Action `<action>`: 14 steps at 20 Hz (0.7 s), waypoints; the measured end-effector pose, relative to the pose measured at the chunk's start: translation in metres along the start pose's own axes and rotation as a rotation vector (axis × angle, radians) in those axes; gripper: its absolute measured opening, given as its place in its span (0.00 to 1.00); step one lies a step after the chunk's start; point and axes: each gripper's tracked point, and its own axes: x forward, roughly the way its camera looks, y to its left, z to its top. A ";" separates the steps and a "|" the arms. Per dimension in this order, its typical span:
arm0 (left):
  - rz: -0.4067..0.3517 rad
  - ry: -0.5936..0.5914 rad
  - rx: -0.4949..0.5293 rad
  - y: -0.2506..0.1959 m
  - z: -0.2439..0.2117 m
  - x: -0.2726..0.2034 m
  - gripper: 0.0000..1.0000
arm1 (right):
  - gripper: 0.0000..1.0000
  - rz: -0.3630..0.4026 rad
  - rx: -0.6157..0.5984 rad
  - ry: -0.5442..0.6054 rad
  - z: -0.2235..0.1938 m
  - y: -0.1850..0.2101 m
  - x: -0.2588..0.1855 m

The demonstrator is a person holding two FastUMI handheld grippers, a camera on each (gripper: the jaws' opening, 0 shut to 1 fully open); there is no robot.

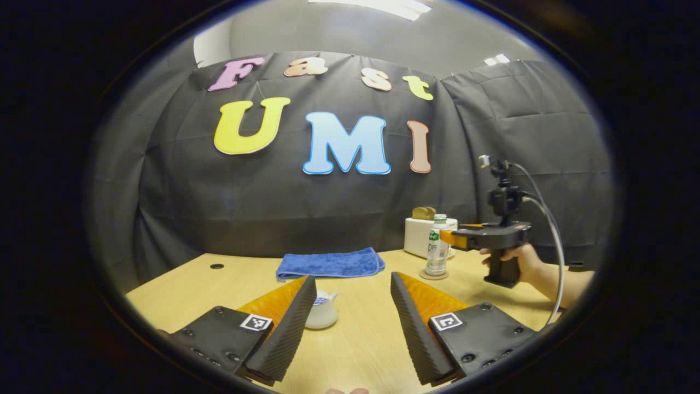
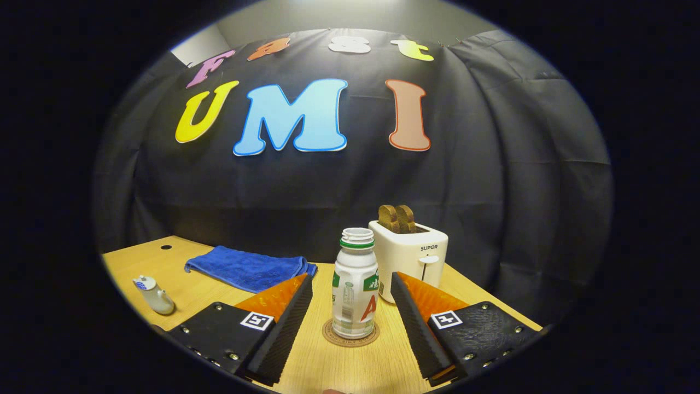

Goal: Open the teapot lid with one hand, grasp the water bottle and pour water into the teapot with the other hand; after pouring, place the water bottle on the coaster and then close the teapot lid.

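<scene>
Water bottle: uncapped, upright on coaster mid-tabletop, before toaster; likely light, thin-walled, smooth; take at mid-body; right hand-held gripper open, straddling it untouched. Teapot: small, glazed, likely fragile; lid on; left hand-held gripper open, near it.

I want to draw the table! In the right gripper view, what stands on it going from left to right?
Teapot → blue towel → water bottle on its coaster → white toaster with bread in it.
</scene>
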 end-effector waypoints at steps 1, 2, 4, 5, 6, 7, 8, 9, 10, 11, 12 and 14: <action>0.006 -0.003 -0.018 -0.004 -0.005 0.001 0.92 | 0.89 0.006 -0.007 -0.001 0.000 0.010 -0.021; 0.015 -0.004 -0.031 -0.009 -0.011 0.004 0.94 | 0.92 0.024 -0.008 0.009 -0.007 0.024 -0.041; 0.041 0.001 -0.041 -0.018 -0.023 0.010 0.97 | 0.95 0.087 -0.032 0.010 -0.019 0.059 -0.079; 0.053 0.004 -0.040 -0.022 -0.029 0.012 0.99 | 0.96 0.096 -0.025 0.008 -0.023 0.074 -0.099; 0.061 0.004 -0.032 -0.027 -0.033 0.011 0.99 | 0.98 0.109 -0.023 0.003 -0.028 0.087 -0.114; 0.079 0.005 -0.030 -0.027 -0.036 0.010 0.99 | 0.98 0.112 -0.028 -0.003 -0.033 0.096 -0.126; 0.090 0.003 -0.031 -0.030 -0.040 0.007 0.99 | 0.98 0.102 -0.037 -0.010 -0.035 0.100 -0.136; 0.099 0.001 -0.035 -0.032 -0.044 0.004 0.99 | 0.97 0.083 -0.036 -0.012 -0.039 0.100 -0.143; 0.107 0.005 -0.035 -0.035 -0.048 0.001 0.99 | 0.97 0.070 -0.032 -0.013 -0.045 0.102 -0.147; 0.118 0.008 -0.032 -0.036 -0.052 0.000 0.99 | 0.97 0.062 -0.024 -0.007 -0.050 0.103 -0.150; 0.119 0.013 -0.027 -0.038 -0.054 -0.002 0.99 | 0.98 0.063 -0.010 0.003 -0.056 0.105 -0.152; 0.134 0.017 -0.006 -0.044 -0.054 0.001 0.99 | 0.98 0.047 0.020 0.021 -0.066 0.102 -0.155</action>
